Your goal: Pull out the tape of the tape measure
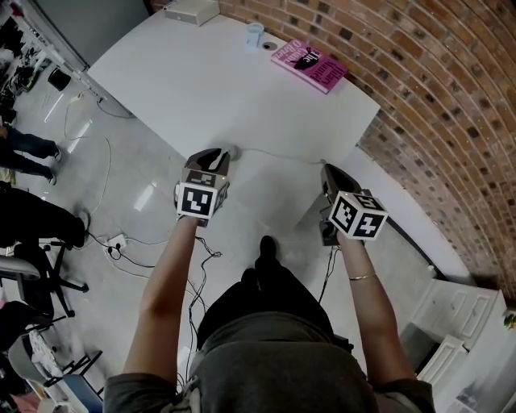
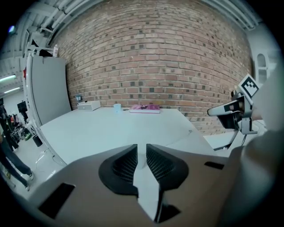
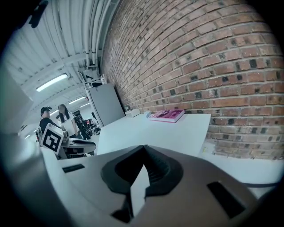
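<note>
In the head view both grippers hover over the near edge of the white table [image 1: 201, 89]. My left gripper [image 1: 218, 155] has its jaws drawn close together around a small pale round tape measure [image 1: 231, 150] at its tip. A thin pale tape [image 1: 278, 154] runs from the case rightwards to my right gripper [image 1: 326, 168], whose jaws are shut on the tape's end. In the left gripper view the pads [image 2: 128, 165] stand a narrow slit apart, with something white between them. In the right gripper view the jaws meet, and the tape itself is too thin to make out there.
A pink book [image 1: 310, 63], a small pale cup [image 1: 254, 34] and a white box [image 1: 192, 10] lie at the table's far side. A brick wall [image 1: 435, 89] runs along the right. Cables [image 1: 121, 242] and chairs are on the floor to the left.
</note>
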Action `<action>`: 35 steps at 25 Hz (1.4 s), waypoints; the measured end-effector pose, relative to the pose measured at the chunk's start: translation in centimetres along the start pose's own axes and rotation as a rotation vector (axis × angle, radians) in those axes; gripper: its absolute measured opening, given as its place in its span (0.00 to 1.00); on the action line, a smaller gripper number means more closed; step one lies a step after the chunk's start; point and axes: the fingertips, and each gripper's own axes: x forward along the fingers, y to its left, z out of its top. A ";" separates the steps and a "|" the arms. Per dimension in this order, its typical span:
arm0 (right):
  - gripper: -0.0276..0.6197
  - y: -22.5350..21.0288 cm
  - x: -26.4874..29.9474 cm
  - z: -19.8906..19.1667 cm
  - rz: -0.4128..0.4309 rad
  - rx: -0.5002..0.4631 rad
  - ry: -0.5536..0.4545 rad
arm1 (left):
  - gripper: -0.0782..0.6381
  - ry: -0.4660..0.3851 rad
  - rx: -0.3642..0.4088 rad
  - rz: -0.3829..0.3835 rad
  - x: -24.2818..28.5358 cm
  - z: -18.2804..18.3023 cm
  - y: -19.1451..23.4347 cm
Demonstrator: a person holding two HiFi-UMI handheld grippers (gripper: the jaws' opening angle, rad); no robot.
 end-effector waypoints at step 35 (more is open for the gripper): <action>0.05 7.0 -5.7 -0.5 -0.031 -0.131 -0.096 | 0.16 -0.203 -0.180 0.009 -8.1 -0.2 -0.6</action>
